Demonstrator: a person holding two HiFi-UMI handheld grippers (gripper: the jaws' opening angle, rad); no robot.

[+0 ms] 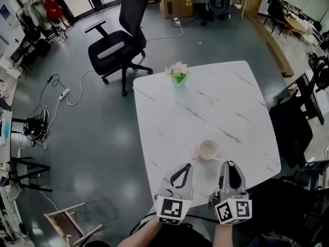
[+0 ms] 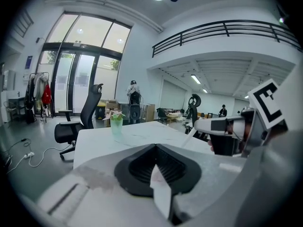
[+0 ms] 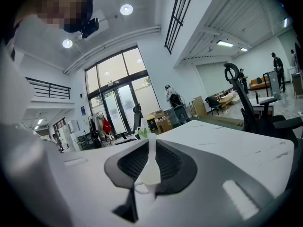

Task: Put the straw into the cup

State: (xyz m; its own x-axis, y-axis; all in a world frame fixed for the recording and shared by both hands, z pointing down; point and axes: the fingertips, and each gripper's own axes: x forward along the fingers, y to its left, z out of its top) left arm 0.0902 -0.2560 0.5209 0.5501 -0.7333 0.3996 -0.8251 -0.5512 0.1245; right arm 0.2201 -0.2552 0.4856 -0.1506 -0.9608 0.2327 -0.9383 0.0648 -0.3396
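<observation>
Hovering at the near edge of the bench (image 1: 226, 96), both claws were closed and empty.
The left claw (image 1: 186, 168) and the right claw (image 1: 230, 164) had their jaws together, gripping nothing. The cup (image 1: 209, 149) stood on the bench just beyond them, between the two, with the straw (image 3: 151, 150) standing in it. A green vase (image 1: 179, 76) stood at the far edge.

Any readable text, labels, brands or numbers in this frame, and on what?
None can be read.
Cardboard box: small yellow label, too small to read.
Blue wall sign: blurred, unreadable.
Marker cubes: black-and-white square patterns only, no letters.
</observation>
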